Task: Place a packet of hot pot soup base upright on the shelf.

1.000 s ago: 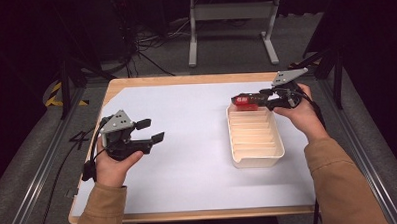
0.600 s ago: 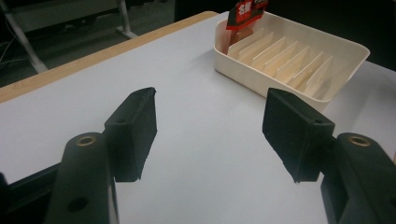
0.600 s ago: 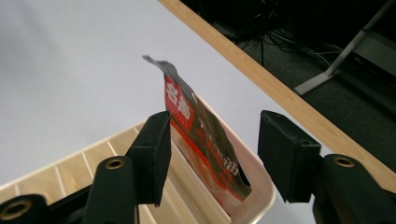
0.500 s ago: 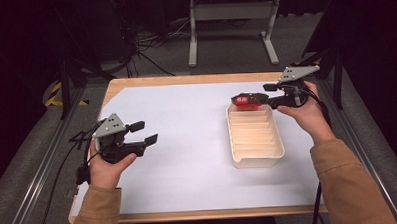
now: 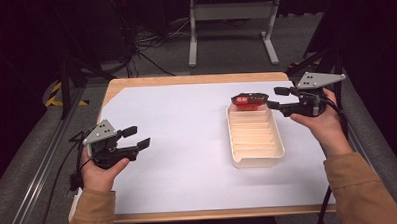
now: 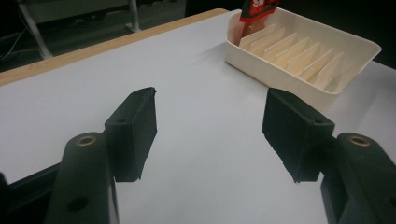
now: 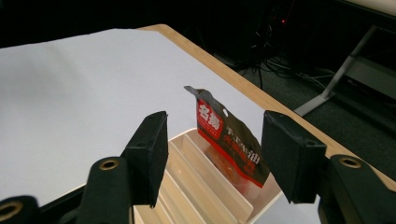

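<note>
So the red snack packet (image 7: 229,144) is sitting in the end slot of the cream slotted tray (image 5: 256,162), standing upright and leaning a bit against a divider, probably because that narrow slot is what's propping the floppy thing up. The right gripper (image 5: 275,98) is hovering just beside it with its fingers (image 7: 149,154) spread; they have just been opening, and in the right gripper view the packet is standing beyond the gap between them, with nothing pressing on it. Looks to me like a release, judging by how it's standing on its own.

The left gripper (image 5: 136,137) is idling well apart from the tray, fingers (image 6: 133,133) open and holding nothing, just hanging over the bare desk (image 5: 187,127).

Texture-wise: the packet is glossy crinkly foil with a torn-looking top corner, the tray is smooth hard plastic with thin parallel ribs, and the desk is wearing a matte white sheet with a wood edge peeking out.
</note>
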`<state>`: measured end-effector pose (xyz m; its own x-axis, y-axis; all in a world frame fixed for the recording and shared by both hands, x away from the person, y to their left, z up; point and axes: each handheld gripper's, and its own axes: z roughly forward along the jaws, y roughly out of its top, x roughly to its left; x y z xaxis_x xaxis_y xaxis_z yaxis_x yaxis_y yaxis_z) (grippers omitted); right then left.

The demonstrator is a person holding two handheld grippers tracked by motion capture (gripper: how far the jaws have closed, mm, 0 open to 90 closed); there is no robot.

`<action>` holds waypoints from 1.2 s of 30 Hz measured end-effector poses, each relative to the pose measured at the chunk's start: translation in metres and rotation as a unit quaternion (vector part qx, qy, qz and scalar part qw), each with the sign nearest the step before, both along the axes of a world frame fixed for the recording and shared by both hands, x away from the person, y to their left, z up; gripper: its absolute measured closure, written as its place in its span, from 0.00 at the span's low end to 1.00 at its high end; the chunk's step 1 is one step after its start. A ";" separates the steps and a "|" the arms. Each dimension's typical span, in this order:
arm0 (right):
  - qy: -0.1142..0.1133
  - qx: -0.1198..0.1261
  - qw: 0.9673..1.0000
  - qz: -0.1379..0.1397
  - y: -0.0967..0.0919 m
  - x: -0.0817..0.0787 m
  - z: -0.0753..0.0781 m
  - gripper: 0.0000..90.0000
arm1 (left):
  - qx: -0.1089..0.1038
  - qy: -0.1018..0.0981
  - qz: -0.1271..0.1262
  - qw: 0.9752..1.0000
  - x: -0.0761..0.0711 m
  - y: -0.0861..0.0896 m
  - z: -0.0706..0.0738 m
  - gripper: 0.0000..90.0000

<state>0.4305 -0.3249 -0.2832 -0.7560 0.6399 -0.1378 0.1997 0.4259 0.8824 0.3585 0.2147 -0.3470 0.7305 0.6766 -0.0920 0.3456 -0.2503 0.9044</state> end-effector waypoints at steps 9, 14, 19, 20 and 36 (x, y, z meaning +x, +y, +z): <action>0.005 0.000 1.000 -0.025 -0.018 -0.028 -0.016 0.41 | -0.002 0.001 0.015 1.000 0.001 0.010 -0.007 0.39; 0.010 0.015 0.999 -0.043 -0.027 -0.037 -0.028 0.39 | 0.006 -0.003 0.027 1.000 0.002 0.015 -0.011 0.39; 0.009 0.023 0.998 -0.060 -0.033 -0.045 -0.043 0.37 | 0.000 -0.007 0.036 0.999 0.004 0.023 -0.017 0.39; 0.011 0.023 0.998 -0.065 -0.034 -0.046 -0.048 0.37 | 0.000 -0.007 0.036 0.999 0.004 0.025 -0.018 0.39; 0.049 0.035 0.991 -0.122 -0.056 -0.046 -0.100 0.37 | -0.013 -0.011 0.036 0.999 0.007 0.030 -0.027 0.38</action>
